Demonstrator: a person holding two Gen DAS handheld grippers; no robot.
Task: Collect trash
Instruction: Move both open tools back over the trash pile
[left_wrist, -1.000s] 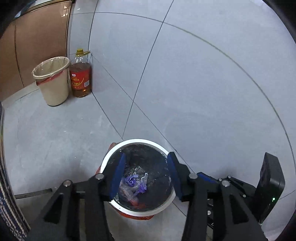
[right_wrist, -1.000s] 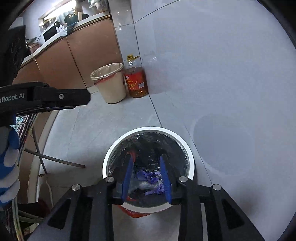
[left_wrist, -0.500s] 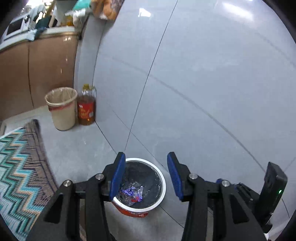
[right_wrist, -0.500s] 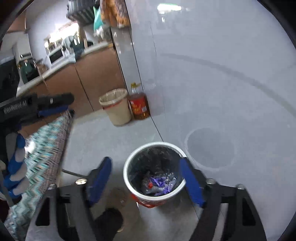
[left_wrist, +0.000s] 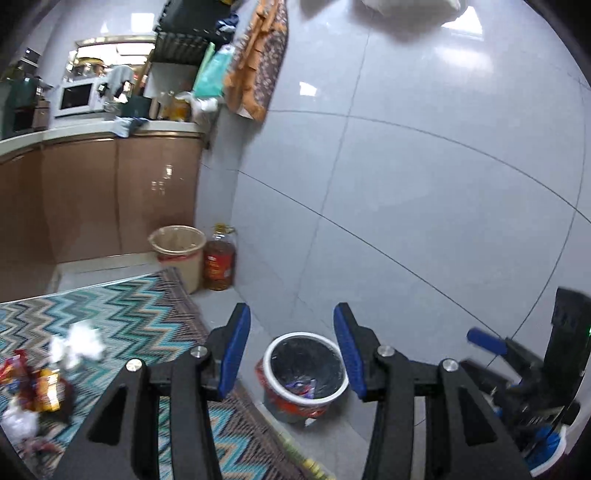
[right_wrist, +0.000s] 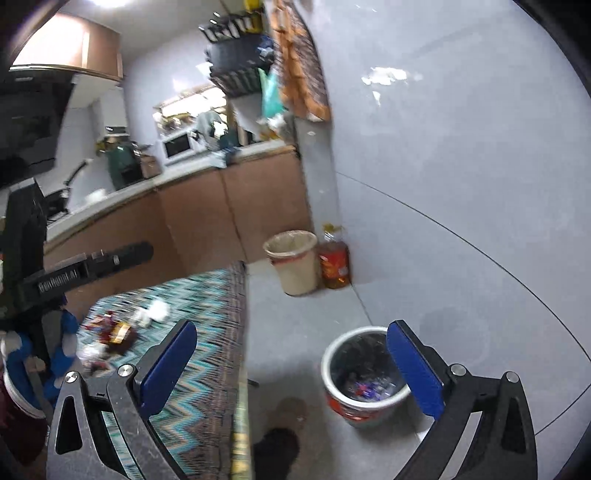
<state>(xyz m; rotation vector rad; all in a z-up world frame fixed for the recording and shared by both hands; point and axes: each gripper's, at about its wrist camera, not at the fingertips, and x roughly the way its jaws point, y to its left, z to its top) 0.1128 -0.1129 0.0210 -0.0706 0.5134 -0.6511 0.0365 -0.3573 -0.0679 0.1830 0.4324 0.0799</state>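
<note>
Left wrist view first: the left gripper (left_wrist: 291, 354) is spread wide with nothing between its blue pads (left_wrist: 232, 354), hanging high above the floor. Straight past it, down near the tiled wall, sits the small bin (left_wrist: 306, 373), a round bucket with a white rim, black liner and red body. There are already some purple and red wrappers at the bottom, so I'd say part of the job is done. Plenty left though: on the left, the zigzag tablecloth (left_wrist: 147, 317) carries a pile of trash (left_wrist: 48, 373), with crumpled white tissue, shiny red and orange snack packets, and more white scraps near the edge. It's blurry, so I can't count pieces. Farther off against the cabinet stands a beige bin (left_wrist: 179, 254) with a bag liner, and touching it on the right is a plastic oil jug (left_wrist: 219, 262), amber with a red label. At the far right edge the right gripper shows up as dark body and a blue pad; can't tell its state from here.

Right wrist view: the right gripper (right_wrist: 295, 373) is also wide open and empty. Its right pad overlaps the small bin in frame, same glossy liner, wrappers visible inside. The trash pile sits far left on the teal chevron cloth, well apart from the bin. The left gripper pokes in from the left edge, held in a blue and white glove (right_wrist: 22, 354). The floor is smooth grey tile.

My guess is the next move is back to the table for another piece.
</note>
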